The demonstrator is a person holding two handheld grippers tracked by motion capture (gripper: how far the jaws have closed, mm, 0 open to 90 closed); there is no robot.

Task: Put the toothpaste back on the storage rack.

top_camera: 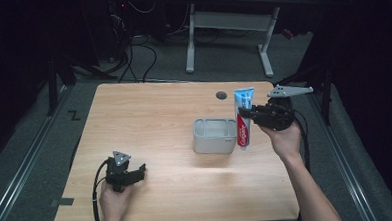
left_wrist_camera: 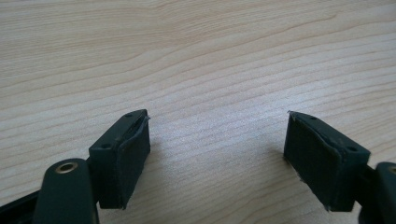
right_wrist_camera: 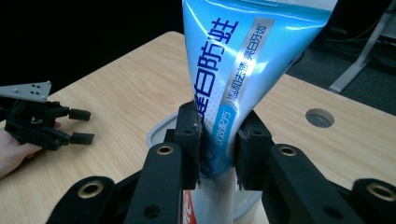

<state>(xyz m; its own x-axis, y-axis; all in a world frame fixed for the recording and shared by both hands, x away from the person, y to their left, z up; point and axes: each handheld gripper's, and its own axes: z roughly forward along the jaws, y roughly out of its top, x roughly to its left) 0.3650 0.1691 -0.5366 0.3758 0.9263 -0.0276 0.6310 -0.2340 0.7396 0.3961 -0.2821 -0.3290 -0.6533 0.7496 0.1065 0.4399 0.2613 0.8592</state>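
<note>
While your right claw [top_camera: 245, 113] clamps the toothpaste tube [top_camera: 244, 116] across its middle, the tube stands nearly upright with its flat crimped end at the top and its red-and-white lower part reaching down just beside the right wall of the grey container [top_camera: 214, 135]; whether tube and container touch cannot be told. From the right gripper view you can see the black pads [right_wrist_camera: 190, 135] pressing on both sides of the blue tube [right_wrist_camera: 233, 79], with the container's pale rim [right_wrist_camera: 156, 133] below and behind it. Your left claw [top_camera: 139, 170] rests low over the wooden surface [top_camera: 154, 112] near the front left corner, well apart from the container, its jaws spread wide with nothing but bare wood [left_wrist_camera: 215, 70] between them.
</note>
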